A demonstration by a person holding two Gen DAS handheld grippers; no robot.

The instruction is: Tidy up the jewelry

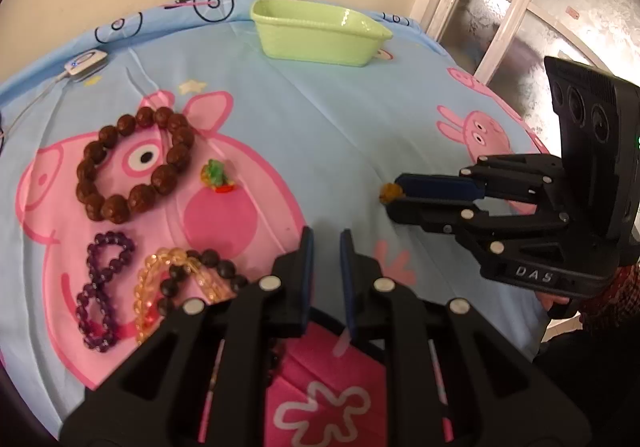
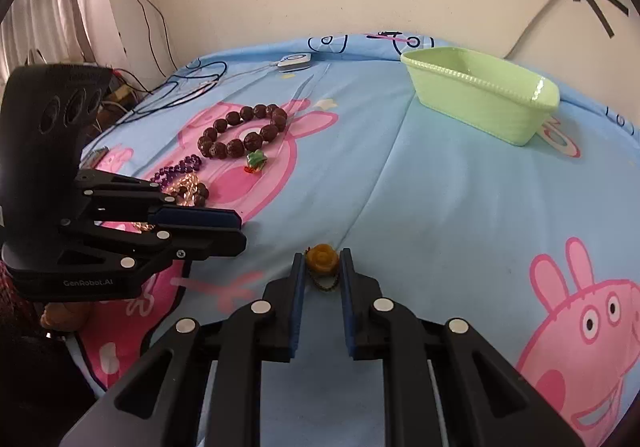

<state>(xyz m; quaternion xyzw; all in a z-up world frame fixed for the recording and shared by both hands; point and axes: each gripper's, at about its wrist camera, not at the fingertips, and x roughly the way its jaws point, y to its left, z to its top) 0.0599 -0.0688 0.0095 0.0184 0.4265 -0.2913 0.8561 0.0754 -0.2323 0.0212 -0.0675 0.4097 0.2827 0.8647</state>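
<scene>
My right gripper is shut on an amber flower pendant with a short chain, low over the blue cartoon bedsheet. The left wrist view shows that gripper from the side with the pendant at its tips. My left gripper is shut with nothing in it, just right of the jewelry pile. The pile holds a brown bead bracelet, a purple one, a clear amber one, a black one and a green charm. A light green tray stands at the far edge.
A small white device on a cable lies at the sheet's back left. Dark cables trail off the bed's left side. A white window frame stands beyond the right edge. A person's hand holds the right gripper.
</scene>
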